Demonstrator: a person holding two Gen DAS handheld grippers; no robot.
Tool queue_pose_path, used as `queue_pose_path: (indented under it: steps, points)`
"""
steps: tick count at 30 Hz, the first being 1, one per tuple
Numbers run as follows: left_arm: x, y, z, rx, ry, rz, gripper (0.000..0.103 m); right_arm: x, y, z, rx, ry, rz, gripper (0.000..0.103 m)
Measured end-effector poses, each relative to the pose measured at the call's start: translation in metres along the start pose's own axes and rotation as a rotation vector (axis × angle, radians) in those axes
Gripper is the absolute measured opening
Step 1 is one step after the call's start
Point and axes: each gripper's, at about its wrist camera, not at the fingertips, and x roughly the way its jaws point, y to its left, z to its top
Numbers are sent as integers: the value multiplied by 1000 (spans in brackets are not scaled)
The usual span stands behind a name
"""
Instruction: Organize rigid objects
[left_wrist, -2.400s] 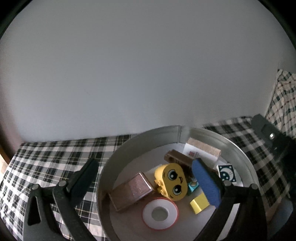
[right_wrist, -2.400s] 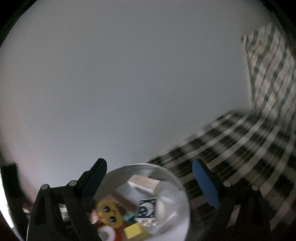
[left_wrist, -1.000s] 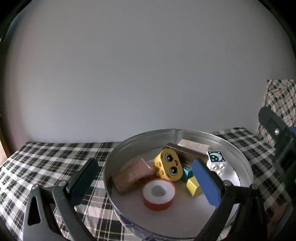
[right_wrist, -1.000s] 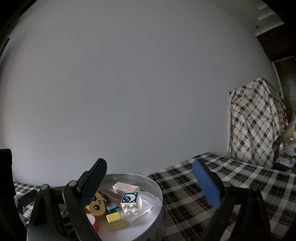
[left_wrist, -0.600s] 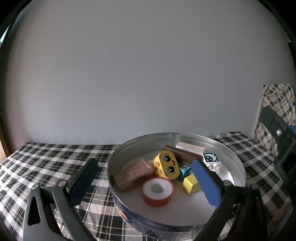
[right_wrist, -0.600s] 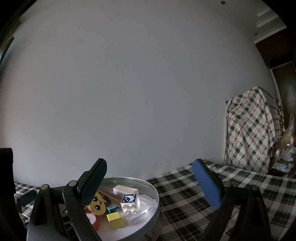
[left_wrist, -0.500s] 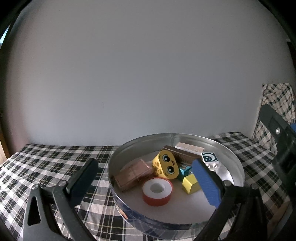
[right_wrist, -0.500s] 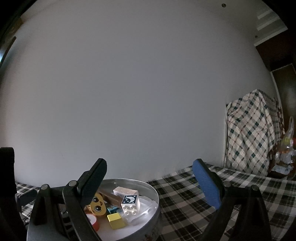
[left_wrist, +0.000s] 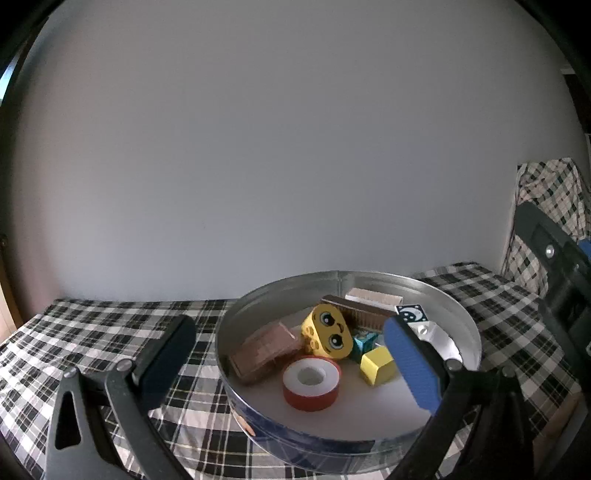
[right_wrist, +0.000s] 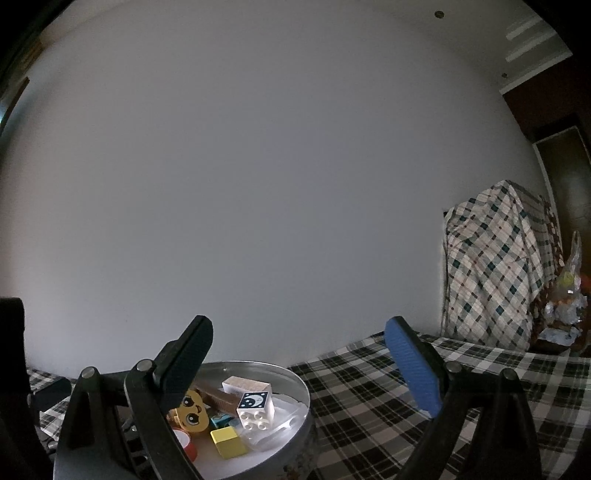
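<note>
A round metal tin (left_wrist: 266, 306) stands on a checked cloth and holds several rigid objects: a red tape roll (left_wrist: 311, 380), a yellow face brick (left_wrist: 328, 332), a yellow cube (left_wrist: 378, 365), a brown block (left_wrist: 266, 350), a teal piece (left_wrist: 364, 341), wooden brushes (left_wrist: 364, 310) and a white moon brick (left_wrist: 412, 314). My left gripper (left_wrist: 291, 362) is open and empty, hovering just in front of the tin. My right gripper (right_wrist: 299, 365) is open and empty, raised to the right of the tin (right_wrist: 295, 384); the moon brick (right_wrist: 255, 404) shows there too.
The checked cloth (left_wrist: 92, 332) covers the table up to a plain grey wall. A cloth-draped object (right_wrist: 495, 266) stands at the far right with clutter (right_wrist: 565, 306) beside it. The right gripper's body (left_wrist: 554, 280) shows at the left wrist view's right edge.
Both grippers have pulled back and levelled out from above the tin, so it now sits lower and farther in view. Both stay open and the objects in the tin have not moved.
</note>
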Motion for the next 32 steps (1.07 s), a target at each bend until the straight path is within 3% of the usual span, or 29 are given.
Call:
queue_pose_path:
  steps: [15, 21, 32]
  points:
    - [-4, -4, 0, 17, -19, 9, 103, -9, -5, 2, 8, -25, 4, 97]
    - [-6, -9, 1, 44, -22, 54, 103, -10, -6, 2, 17, -30, 3, 97]
    - [4, -1, -2, -18, 59, 8, 103, -10, -4, 1, 23, -22, -8, 98]
